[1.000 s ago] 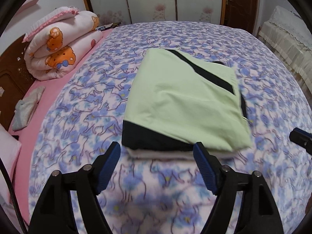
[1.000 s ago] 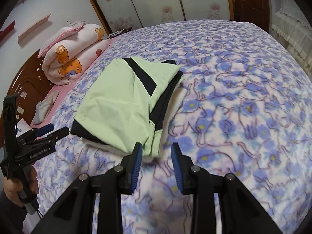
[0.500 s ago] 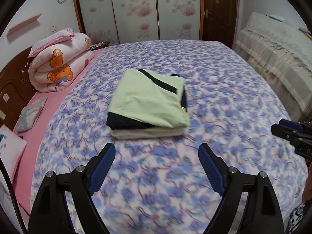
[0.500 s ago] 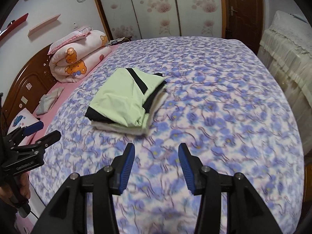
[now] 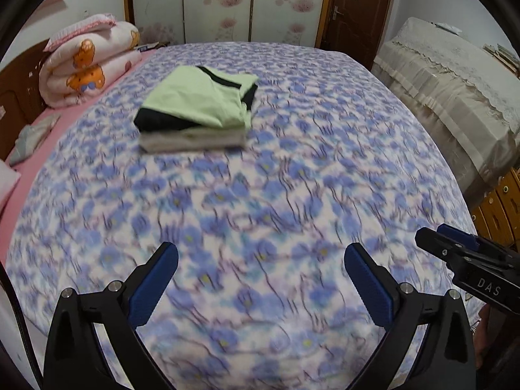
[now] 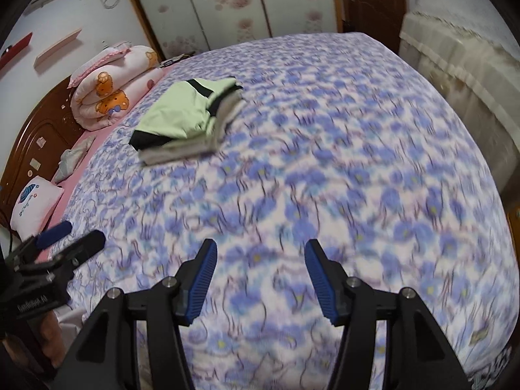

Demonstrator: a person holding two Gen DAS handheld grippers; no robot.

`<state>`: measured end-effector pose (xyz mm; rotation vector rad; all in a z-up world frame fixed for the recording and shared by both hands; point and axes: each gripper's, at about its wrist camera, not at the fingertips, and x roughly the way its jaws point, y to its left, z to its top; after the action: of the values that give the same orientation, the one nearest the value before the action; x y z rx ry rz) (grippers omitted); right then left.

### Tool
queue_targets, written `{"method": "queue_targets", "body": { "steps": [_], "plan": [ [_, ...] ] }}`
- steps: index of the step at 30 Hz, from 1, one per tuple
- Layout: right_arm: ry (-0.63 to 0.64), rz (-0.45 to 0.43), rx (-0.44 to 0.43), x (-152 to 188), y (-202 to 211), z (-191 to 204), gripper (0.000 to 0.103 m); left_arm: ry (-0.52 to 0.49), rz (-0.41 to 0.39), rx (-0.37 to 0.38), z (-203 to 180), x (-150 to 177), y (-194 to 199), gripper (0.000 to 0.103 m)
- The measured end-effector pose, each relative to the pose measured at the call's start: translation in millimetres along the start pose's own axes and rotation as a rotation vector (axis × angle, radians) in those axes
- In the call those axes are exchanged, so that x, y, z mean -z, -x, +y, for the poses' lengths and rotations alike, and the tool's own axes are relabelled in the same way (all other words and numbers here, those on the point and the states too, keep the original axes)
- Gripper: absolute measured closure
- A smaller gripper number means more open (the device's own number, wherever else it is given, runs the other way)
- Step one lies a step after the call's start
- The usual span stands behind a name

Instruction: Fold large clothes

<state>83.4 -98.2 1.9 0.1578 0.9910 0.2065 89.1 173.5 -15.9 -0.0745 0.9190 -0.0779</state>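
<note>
A folded light-green garment with black panels (image 5: 198, 104) (image 6: 182, 113) lies on top of a folded whitish piece on the far left part of the bed. My left gripper (image 5: 260, 279) hovers over the near part of the blue flowered bedspread (image 5: 276, 195), its jaws opening wide with nothing between them. My right gripper (image 6: 260, 276) is also well back from the pile, jaws opening, empty. Each gripper shows at the edge of the other's view: the right gripper (image 5: 468, 260) at the right, the left gripper (image 6: 58, 243) at the lower left.
A rolled pink bear-print quilt (image 5: 87, 71) rests by the wooden headboard (image 6: 35, 130) at the left. A small white pillow (image 6: 32, 201) lies on the pink sheet. A cream-covered piece of furniture (image 5: 455, 91) stands to the right of the bed; wardrobe doors (image 5: 221, 3) stand behind.
Both grippers have pulled back from the folded pile toward the near edge of the bed and opened wider. The right gripper was at the pile's near corner; the pile lies untouched.
</note>
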Motion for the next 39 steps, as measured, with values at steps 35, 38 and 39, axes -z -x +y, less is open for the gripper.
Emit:
{"method": "queue_targets", "body": {
  "steps": [35, 38, 39],
  "plan": [
    [-0.027, -0.120, 0.042, 55.3, 56.4, 9.2, 0.046, 0.011, -0.042, -0.080, -37.3, 43.2, 32.2, 0.002],
    [-0.029, -0.120, 0.040, 55.5, 57.5, 9.5, 0.046, 0.010, -0.047, -0.082, -37.3, 43.1, 32.7, 0.002],
    [-0.029, -0.120, 0.041, 55.4, 57.6, 9.5, 0.046, 0.009, -0.046, -0.081, -37.1, 43.2, 32.9, 0.002]
  ]
}}
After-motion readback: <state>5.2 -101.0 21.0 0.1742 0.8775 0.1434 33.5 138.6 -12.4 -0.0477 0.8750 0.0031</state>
